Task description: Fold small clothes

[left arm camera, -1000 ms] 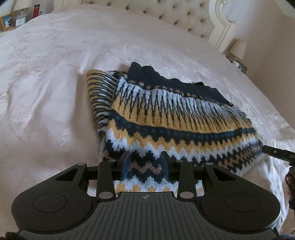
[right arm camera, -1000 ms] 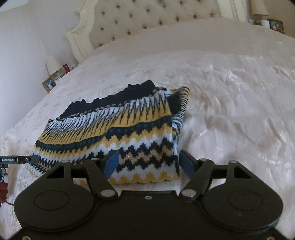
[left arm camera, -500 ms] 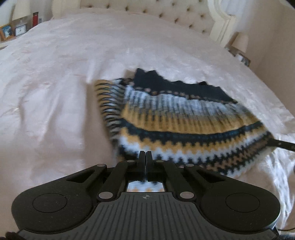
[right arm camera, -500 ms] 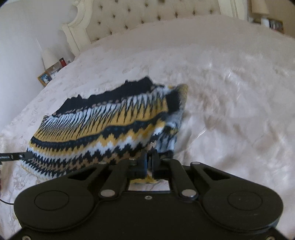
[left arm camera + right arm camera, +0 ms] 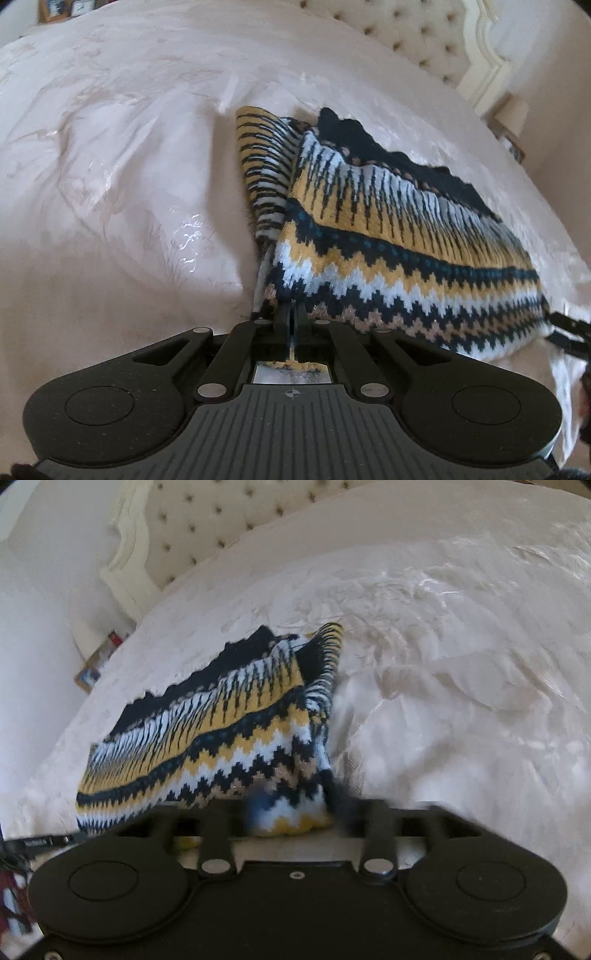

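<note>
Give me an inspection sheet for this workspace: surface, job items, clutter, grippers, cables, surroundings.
Surface: bed with a pale, creased bedspread.
Job's things: one patterned knit garment, folded, lying flat; its near corners are lifted a little.
Clutter: nothing seen on the bed.
Grippers: left gripper shut on the garment's near edge; right gripper blurred, jaws opening, garment corner between them.
Cables: dark cable at the left edge of the right wrist view.
Surroundings: tufted headboard, lamp, picture frames beside the bed.
</note>
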`<state>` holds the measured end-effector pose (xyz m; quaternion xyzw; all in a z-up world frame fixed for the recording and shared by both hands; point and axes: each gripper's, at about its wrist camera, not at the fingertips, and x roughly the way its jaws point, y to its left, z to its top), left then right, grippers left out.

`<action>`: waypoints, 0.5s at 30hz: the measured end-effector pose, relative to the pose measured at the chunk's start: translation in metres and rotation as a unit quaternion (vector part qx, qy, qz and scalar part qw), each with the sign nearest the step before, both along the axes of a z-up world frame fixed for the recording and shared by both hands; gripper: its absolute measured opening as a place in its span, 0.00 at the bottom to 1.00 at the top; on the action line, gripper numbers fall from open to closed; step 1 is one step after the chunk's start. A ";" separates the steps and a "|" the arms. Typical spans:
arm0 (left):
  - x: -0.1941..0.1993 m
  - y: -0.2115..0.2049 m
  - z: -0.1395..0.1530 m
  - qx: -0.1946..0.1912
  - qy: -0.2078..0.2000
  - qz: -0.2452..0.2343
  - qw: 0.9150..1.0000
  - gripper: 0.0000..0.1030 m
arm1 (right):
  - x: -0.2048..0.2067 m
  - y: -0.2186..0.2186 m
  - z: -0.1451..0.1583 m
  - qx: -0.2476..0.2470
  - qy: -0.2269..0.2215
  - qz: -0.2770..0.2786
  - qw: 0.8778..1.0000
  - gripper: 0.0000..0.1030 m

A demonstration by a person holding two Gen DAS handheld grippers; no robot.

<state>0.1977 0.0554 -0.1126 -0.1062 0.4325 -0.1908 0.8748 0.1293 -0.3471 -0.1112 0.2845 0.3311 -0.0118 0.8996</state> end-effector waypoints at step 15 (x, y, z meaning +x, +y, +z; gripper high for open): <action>-0.020 -0.023 0.050 -0.016 -0.064 -0.016 0.998 0.79 | -0.004 0.019 -0.018 -0.044 -0.036 0.039 0.998 0.99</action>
